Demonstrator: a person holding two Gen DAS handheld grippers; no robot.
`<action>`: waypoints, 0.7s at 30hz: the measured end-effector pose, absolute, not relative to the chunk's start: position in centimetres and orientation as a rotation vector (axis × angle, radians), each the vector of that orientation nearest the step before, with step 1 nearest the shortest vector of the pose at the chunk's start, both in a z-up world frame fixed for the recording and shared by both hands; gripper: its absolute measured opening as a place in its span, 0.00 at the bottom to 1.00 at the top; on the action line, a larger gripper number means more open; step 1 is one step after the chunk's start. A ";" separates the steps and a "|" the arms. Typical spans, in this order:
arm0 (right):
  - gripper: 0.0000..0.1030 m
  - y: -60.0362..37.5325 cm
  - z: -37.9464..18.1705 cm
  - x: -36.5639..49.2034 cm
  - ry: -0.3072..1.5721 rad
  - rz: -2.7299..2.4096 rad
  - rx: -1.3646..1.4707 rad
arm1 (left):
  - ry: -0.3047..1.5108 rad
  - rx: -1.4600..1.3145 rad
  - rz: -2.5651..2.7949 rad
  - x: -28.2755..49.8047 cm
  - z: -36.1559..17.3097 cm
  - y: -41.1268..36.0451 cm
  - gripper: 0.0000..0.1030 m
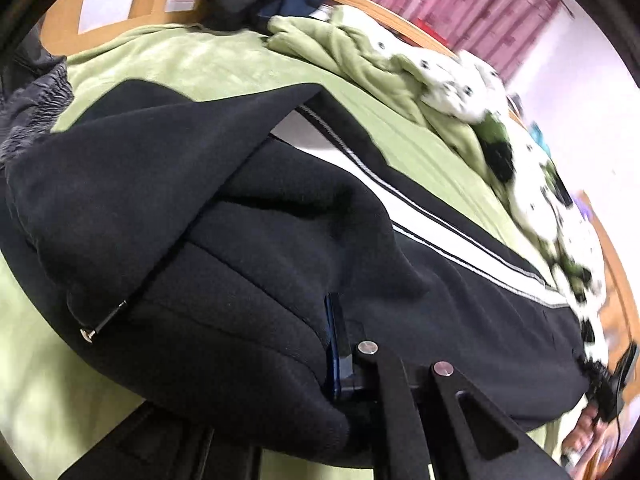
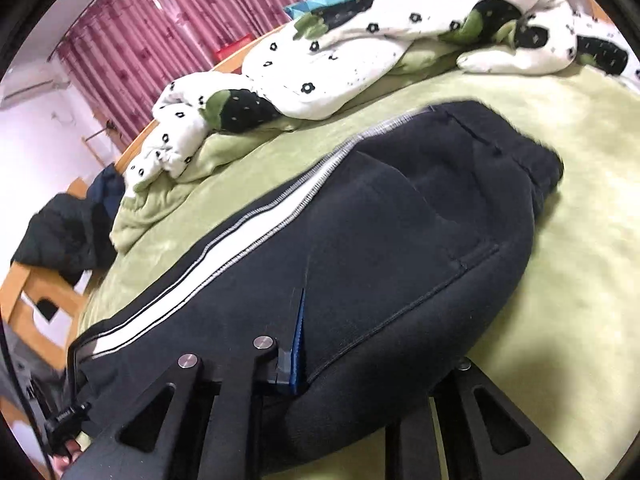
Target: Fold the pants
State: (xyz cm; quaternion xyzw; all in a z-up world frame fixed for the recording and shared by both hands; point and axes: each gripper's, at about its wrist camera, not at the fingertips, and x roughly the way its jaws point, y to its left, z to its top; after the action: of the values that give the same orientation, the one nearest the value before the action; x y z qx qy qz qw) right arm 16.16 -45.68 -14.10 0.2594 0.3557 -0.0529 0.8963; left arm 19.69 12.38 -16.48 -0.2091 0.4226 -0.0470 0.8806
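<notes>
Black pants [image 1: 248,216] with a white side stripe [image 1: 432,220] lie across a green blanket [image 1: 192,64]; a metal-tipped drawstring [image 1: 102,322] hangs at their left. My left gripper [image 1: 320,340] is shut on a bunched fold of the black cloth; only one blue pad [image 1: 336,332] shows, the other finger is buried in cloth. In the right wrist view the pants [image 2: 400,220] stretch from the waistband [image 2: 536,160] toward the camera. My right gripper [image 2: 316,352] is shut on a fold there, with one blue pad [image 2: 299,340] visible.
A white quilt with black flowers [image 2: 352,48] is heaped along the far side of the bed. Dark clothes [image 2: 68,236] hang over the wooden bed frame [image 2: 36,312]. Pink curtains [image 2: 168,24] stand behind. A hand [image 1: 584,428] shows at the right edge.
</notes>
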 end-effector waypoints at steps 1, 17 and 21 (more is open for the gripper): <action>0.17 -46.0 -13.9 14.7 0.739 -0.107 0.538 | 0.885 -0.425 -0.119 18.2 -16.2 12.2 0.09; 0.63 -50.3 -14.3 -2.0 0.698 -0.257 0.476 | 0.960 -0.275 -0.108 3.8 -15.4 13.8 0.57; 0.77 -54.4 -15.3 0.7 0.696 -0.326 0.526 | 0.938 -0.301 -0.073 2.4 -14.9 14.2 0.58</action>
State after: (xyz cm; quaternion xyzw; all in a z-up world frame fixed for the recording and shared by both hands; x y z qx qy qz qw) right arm 0.67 -54.37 -15.28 0.2538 0.3357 -0.1572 0.8934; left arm 2.41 14.17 -14.88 -0.1445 0.4501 -0.0353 0.8805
